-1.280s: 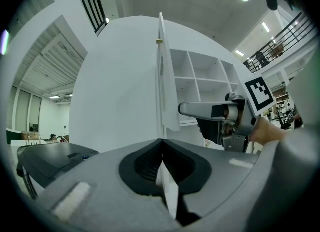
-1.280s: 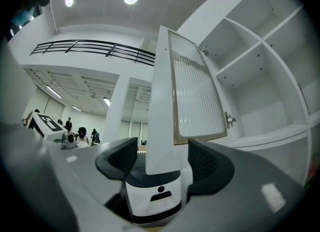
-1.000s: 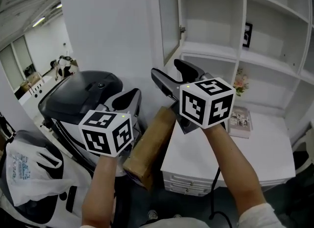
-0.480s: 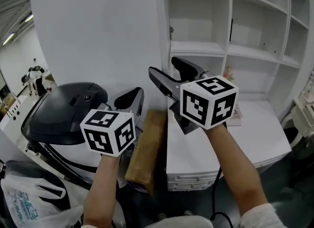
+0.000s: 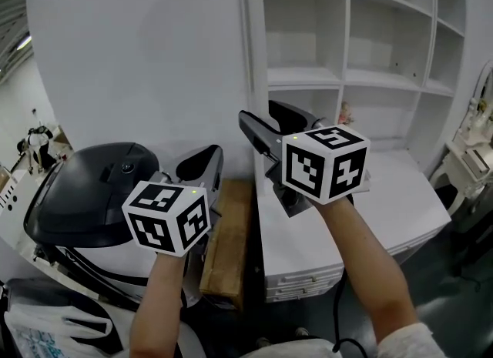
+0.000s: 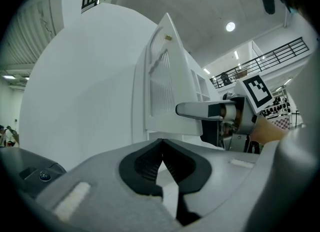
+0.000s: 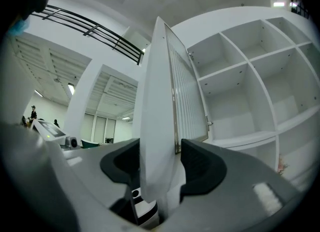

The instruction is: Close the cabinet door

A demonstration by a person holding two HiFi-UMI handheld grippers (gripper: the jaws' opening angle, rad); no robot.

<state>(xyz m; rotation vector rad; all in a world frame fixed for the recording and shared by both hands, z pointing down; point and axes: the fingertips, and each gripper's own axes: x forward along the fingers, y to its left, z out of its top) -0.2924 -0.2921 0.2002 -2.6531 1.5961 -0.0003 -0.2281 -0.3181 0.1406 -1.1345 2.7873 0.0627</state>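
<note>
The white cabinet door (image 5: 251, 56) stands open, edge-on to me, hinged at the left side of the shelf unit (image 5: 370, 56). My right gripper (image 5: 258, 112) straddles the door's lower free edge, one jaw on each face. In the right gripper view the door (image 7: 160, 101) fills the gap of that gripper (image 7: 159, 158). The jaws are closing and a thin gap still shows at the right pad. My left gripper (image 5: 204, 160) hovers left of the door, shut with nothing in it. The left gripper view shows its tips (image 6: 162, 141) meeting, and the door (image 6: 160, 86) beyond.
A black and grey machine (image 5: 85, 187) sits low on the left, with a brown cardboard box (image 5: 227, 233) leaning between it and a white drawer unit (image 5: 323, 233). A white plastic bag (image 5: 38, 337) lies at the bottom left. A white wall is behind the door.
The scene has slid rightward in the head view as I turned. The door now appears edge-on, and its edge has come between the right gripper's jaws. The left gripper stays beside it.
</note>
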